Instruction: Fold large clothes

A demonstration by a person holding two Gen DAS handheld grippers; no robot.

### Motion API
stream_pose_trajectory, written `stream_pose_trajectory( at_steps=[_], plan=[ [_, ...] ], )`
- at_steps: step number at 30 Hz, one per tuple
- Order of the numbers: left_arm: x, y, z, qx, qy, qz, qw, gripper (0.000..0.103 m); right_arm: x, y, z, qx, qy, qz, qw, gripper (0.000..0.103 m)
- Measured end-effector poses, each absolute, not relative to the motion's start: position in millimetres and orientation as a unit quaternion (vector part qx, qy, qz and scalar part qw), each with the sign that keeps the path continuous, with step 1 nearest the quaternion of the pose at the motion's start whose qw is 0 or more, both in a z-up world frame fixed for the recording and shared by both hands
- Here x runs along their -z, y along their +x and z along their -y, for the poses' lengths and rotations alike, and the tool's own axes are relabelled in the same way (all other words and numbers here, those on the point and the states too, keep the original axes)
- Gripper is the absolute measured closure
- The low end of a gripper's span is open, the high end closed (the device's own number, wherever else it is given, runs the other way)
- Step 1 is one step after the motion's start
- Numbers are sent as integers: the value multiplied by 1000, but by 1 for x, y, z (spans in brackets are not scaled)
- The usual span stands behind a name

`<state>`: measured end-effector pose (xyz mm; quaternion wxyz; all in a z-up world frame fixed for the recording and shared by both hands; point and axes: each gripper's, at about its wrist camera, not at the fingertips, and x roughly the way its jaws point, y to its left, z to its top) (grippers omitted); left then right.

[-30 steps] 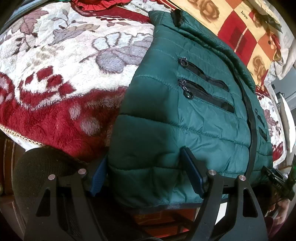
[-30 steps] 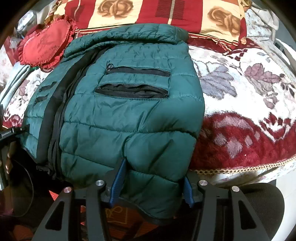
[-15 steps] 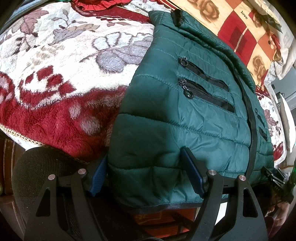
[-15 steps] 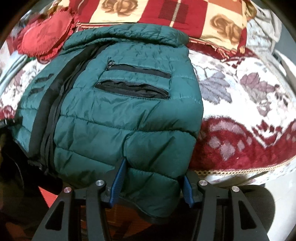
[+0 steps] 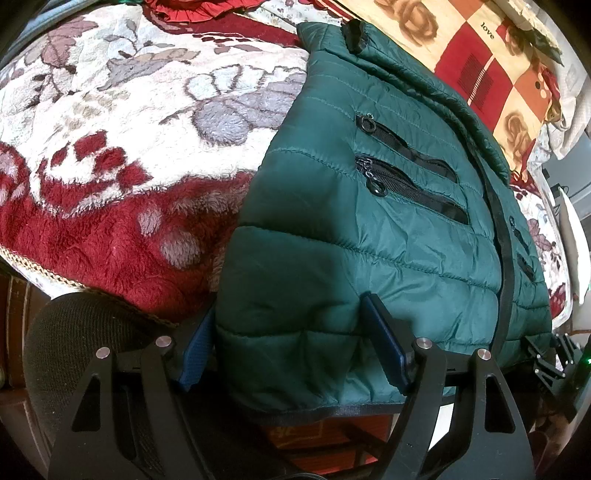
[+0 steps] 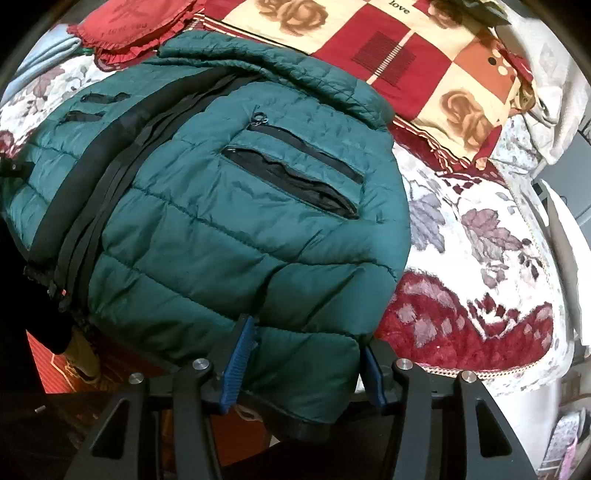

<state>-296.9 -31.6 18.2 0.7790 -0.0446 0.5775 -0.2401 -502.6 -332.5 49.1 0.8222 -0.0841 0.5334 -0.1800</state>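
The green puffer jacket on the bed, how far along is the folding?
Done: the green puffer jacket lies front up on the floral blanket, sides apparently tucked under. In hand: the left hand-held gripper and right hand-held gripper each clamp a bottom hem corner. Left: likely carrying the hem up toward the collar.

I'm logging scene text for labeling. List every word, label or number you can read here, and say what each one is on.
"love": printed in small dark letters on a cream square of the checked rose blanket, and it also shows in the right wrist view.
The red frilled cushion carries faint stitched lettering, too blurred to read.
The green puffer jacket shows no readable brand or label.
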Motion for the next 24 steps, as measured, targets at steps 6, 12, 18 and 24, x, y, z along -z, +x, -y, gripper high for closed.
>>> stream_pose_trajectory(
  at_steps=[6, 12, 18, 24],
  plan=[
    [-18, -298, 31, 240, -44, -577, 780, 26, -49, -502, 334, 179, -77, -535, 822, 52],
    [-19, -298, 33, 238, -39, -577, 780, 25, -49, -503, 336, 176, -61, -535, 824, 52],
    [-16, -297, 43, 238, -20, -581, 778, 18, -47, -505, 362, 151, 36, -536, 830, 52],
    [-23, -299, 46, 251, 3, -570, 782, 47, -48, -509, 380, 124, 99, -516, 841, 84]
  ],
)
